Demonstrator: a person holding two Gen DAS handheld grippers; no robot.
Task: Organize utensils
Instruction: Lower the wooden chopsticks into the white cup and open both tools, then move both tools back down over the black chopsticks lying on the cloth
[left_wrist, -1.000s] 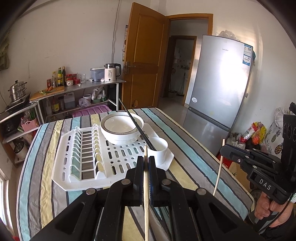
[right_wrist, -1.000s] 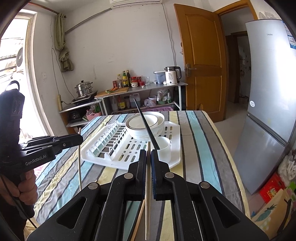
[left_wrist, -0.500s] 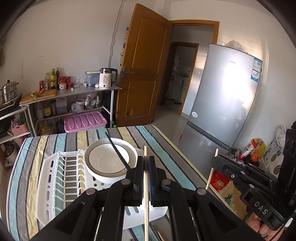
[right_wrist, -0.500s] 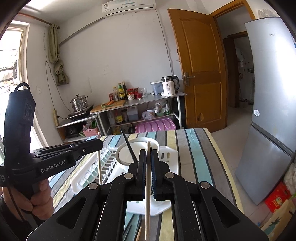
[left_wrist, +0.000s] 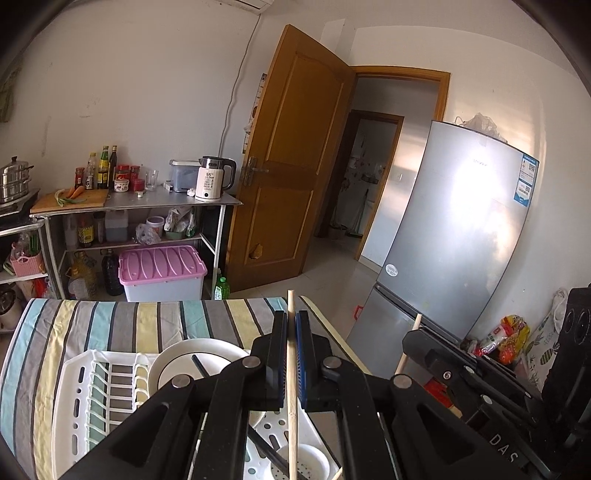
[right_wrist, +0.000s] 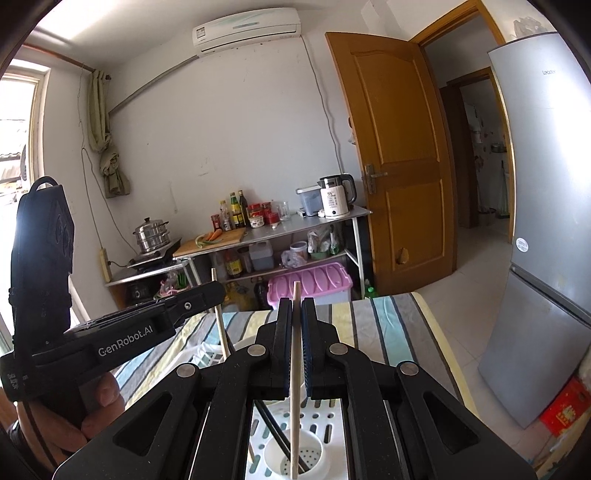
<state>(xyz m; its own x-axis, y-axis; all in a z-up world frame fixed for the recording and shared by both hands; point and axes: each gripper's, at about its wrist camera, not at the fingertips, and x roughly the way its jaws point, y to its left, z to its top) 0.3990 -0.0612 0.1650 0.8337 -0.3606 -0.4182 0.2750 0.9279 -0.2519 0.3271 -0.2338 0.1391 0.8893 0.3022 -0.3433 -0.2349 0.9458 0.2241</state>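
Observation:
My left gripper (left_wrist: 291, 322) is shut on a light wooden chopstick (left_wrist: 292, 391) that runs upright between its pads. My right gripper (right_wrist: 294, 308) is shut on a second wooden chopstick (right_wrist: 294, 387). Both chopsticks hang over the white round utensil cup (right_wrist: 295, 456) at the near corner of the white dish rack (left_wrist: 92, 391); the cup also shows in the left wrist view (left_wrist: 306, 461). A black chopstick (right_wrist: 275, 428) leans in the cup. A white bowl (left_wrist: 195, 360) sits in the rack. The left gripper also shows in the right wrist view (right_wrist: 218, 295).
The rack stands on a table with a striped cloth (left_wrist: 110, 321). A silver fridge (left_wrist: 458, 243) stands to the right, an open brown door (left_wrist: 291, 173) behind. A metal shelf (left_wrist: 140, 206) holds a kettle, bottles and a pink-lidded box (left_wrist: 162, 273).
Both grippers have risen and tilted up, each still holding its chopstick, and have come over the utensil cup; the rack and bowl now sit lower in both views.

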